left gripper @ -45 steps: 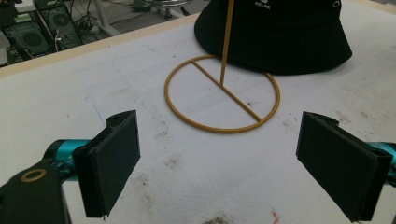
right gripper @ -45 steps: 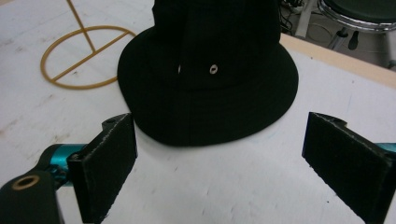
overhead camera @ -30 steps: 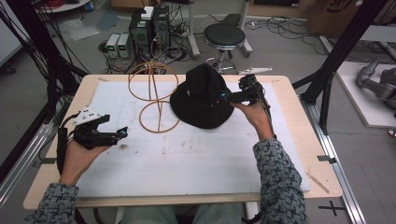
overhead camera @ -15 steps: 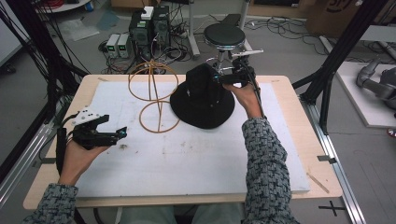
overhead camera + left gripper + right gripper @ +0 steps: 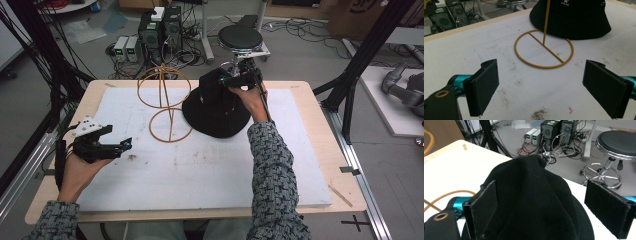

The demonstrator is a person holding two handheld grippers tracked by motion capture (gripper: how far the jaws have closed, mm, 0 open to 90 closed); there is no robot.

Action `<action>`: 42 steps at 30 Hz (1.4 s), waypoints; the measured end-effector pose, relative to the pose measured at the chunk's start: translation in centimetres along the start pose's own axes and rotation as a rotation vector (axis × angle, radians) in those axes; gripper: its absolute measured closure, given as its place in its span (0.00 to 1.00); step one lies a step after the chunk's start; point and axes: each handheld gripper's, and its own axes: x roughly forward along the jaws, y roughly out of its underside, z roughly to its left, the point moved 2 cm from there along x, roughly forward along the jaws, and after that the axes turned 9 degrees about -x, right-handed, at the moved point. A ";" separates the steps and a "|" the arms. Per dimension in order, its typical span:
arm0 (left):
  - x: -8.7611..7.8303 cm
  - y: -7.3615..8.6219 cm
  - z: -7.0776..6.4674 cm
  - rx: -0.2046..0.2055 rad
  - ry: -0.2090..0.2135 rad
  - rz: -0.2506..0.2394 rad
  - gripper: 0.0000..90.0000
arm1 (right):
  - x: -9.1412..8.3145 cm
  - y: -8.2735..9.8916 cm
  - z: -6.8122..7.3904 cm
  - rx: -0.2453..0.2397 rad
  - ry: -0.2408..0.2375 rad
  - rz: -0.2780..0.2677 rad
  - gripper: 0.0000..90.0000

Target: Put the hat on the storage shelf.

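While the black hat lies on the surface just right of the wire stand | right gripper over hat crown, fingers apart, contact unclear | left gripper well left of hat, fingers apart

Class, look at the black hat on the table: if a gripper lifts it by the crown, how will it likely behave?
The black hat is probably floppy: its crown bunches into a soft peak between the right gripper's open jaws. It looks like light cloth, so it would likely sag and drape once raised. The brim lies flat on the table, so it seems unlikely to roll.
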 end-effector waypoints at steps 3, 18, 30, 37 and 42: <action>-0.3 0.2 0.1 -0.001 -0.006 0.003 0.15 | 0.2 -0.2 0.1 -0.006 0.011 -0.026 0.13; -0.8 0.5 0.2 -0.004 -0.012 0.002 0.15 | 1.5 -0.1 0.3 0.083 -0.004 -0.139 0.16; -0.8 0.4 0.2 -0.003 -0.011 0.002 0.15 | 2.4 0.4 -0.2 0.178 -0.016 -0.213 0.21; -0.9 0.4 0.3 -0.007 -0.012 -0.001 0.15 | 3.0 0.4 0.3 0.170 -0.017 -0.220 0.23; -1.0 0.4 0.3 -0.007 -0.011 -0.002 0.15 | 3.4 0.7 0.4 0.180 -0.028 -0.205 0.25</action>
